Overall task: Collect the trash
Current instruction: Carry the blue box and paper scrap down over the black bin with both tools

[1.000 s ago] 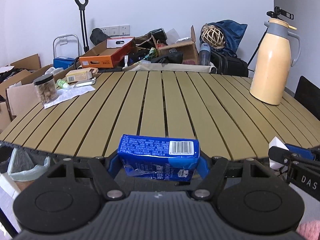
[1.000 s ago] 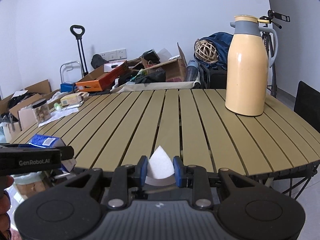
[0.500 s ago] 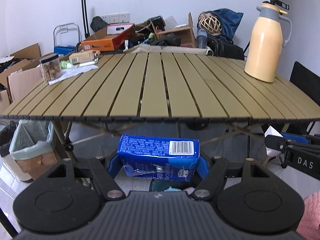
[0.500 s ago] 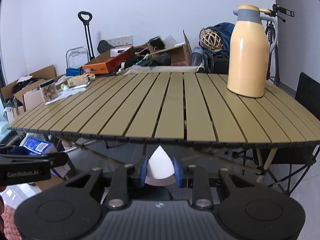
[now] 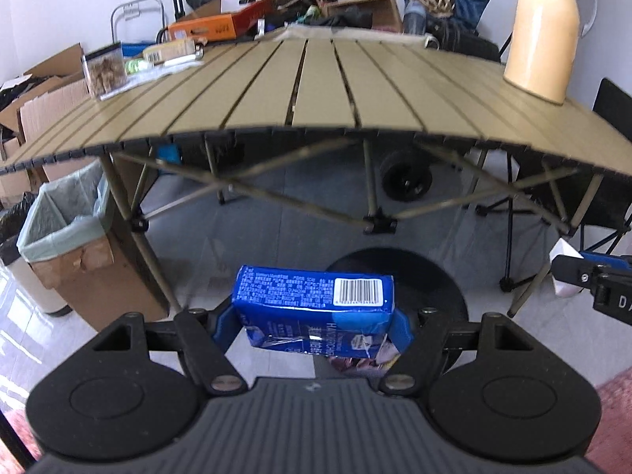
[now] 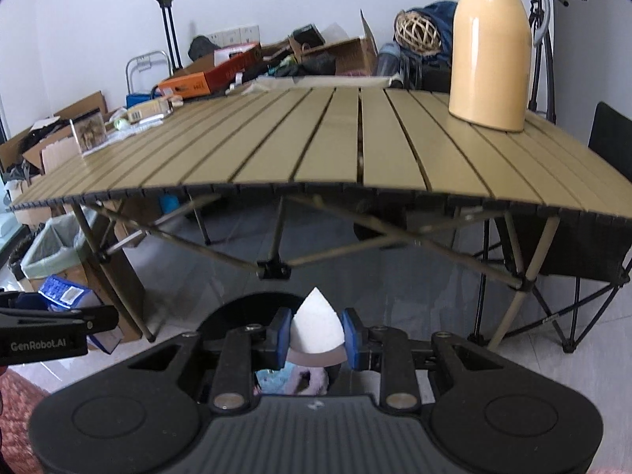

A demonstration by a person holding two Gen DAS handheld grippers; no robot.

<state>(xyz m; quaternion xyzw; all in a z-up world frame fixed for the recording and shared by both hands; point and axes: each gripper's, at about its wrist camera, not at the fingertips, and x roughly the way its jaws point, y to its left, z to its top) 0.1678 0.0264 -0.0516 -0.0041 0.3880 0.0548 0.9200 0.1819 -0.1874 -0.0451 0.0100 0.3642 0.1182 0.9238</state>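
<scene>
Below the desk's near edge, both claws carry trash down toward the black bin.

I have the blue tissue packet (image 5: 314, 308) clamped across its width in my left claw (image 5: 312, 326), and the white paper scrap (image 6: 315, 326) pinched tight in my right claw (image 6: 315, 333). A second ago both views looked across the desk (image 5: 316, 91) top; now they look under its edge at the crossed legs and floor, so both loads have come down and off the desk. Directly beneath each claw is the round black bin (image 5: 418, 276), with coloured scraps already in it. Off to the desk's left stands a lined cardboard box (image 5: 59, 233). On the desk, a yellow jug (image 5: 545, 35) and a snack jar (image 5: 104, 69) remain. I judge release comes next.
</scene>
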